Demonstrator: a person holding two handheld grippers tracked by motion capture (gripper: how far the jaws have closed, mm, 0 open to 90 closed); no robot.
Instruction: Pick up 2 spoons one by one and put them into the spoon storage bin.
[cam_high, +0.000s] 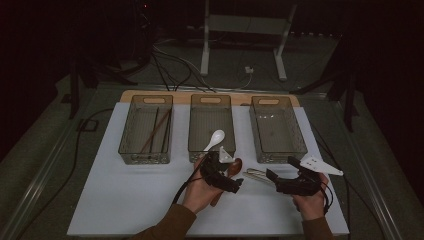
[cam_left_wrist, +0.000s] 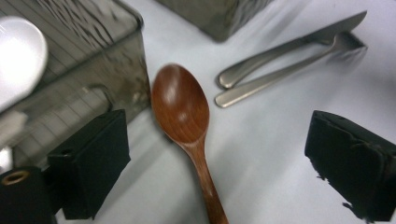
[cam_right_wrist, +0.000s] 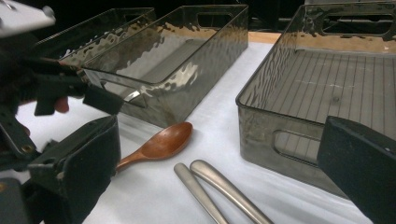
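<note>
The left gripper (cam_left_wrist: 217, 154) hangs with jaws spread wide, gripping nothing — between them lies the wooden spoon (cam_left_wrist: 183, 112), glossy reddish-brown, oval bowl up, on the white table (cam_left_wrist: 280, 154) just beside the middle bin (cam_left_wrist: 116, 60).

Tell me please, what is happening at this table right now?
A person holds a claw in each hand and seems to be sorting cutlery into three clear bins. The left claw is open and straddles the wooden spoon, which lies on the white table in front of the middle bin; its pads are not yet on it. A white spoon already lies in that bin. The right claw waits open near a metal knife and fork.
</note>
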